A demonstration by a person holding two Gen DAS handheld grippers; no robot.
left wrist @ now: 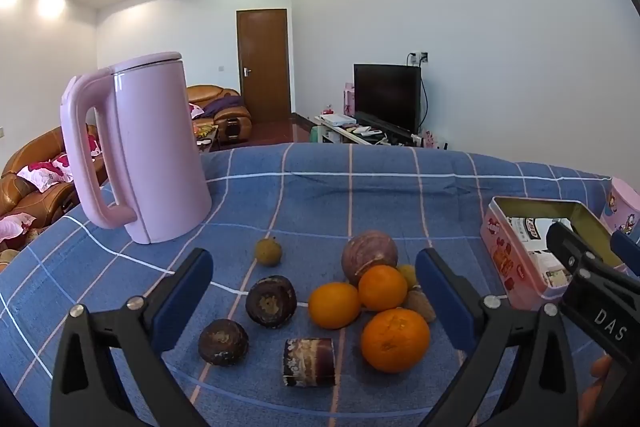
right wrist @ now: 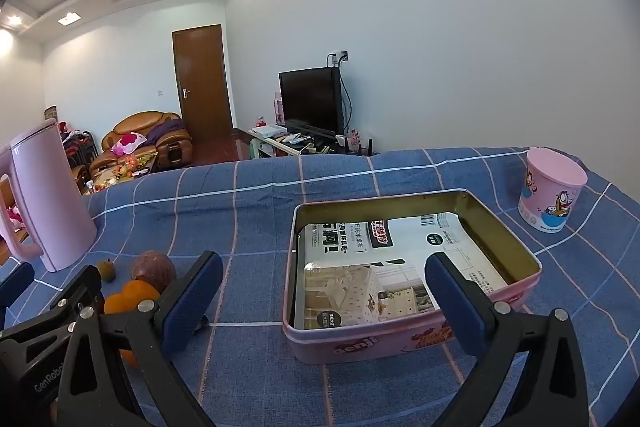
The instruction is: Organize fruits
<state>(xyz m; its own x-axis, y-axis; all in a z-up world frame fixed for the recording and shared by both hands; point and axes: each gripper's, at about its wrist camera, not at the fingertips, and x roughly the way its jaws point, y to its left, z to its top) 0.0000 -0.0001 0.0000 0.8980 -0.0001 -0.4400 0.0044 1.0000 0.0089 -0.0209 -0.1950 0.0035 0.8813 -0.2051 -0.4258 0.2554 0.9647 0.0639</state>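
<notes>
In the left wrist view, three oranges (left wrist: 394,339) lie on the blue checked cloth beside a round purple fruit (left wrist: 370,256), two dark round fruits (left wrist: 271,301), a cut dark chunk (left wrist: 308,361) and a small green-brown fruit (left wrist: 268,251). My left gripper (left wrist: 314,277) is open and empty, hovering just short of the pile. The pink tin (right wrist: 404,341) stands open with printed paper inside. My right gripper (right wrist: 324,287) is open and empty in front of the tin. It also shows in the left wrist view (left wrist: 588,255).
A tall pink kettle (left wrist: 148,151) stands at the left of the table. A pink cartoon cup (right wrist: 552,189) stands at the far right. The table's far edge (right wrist: 320,157) drops to the living room with sofas and a television.
</notes>
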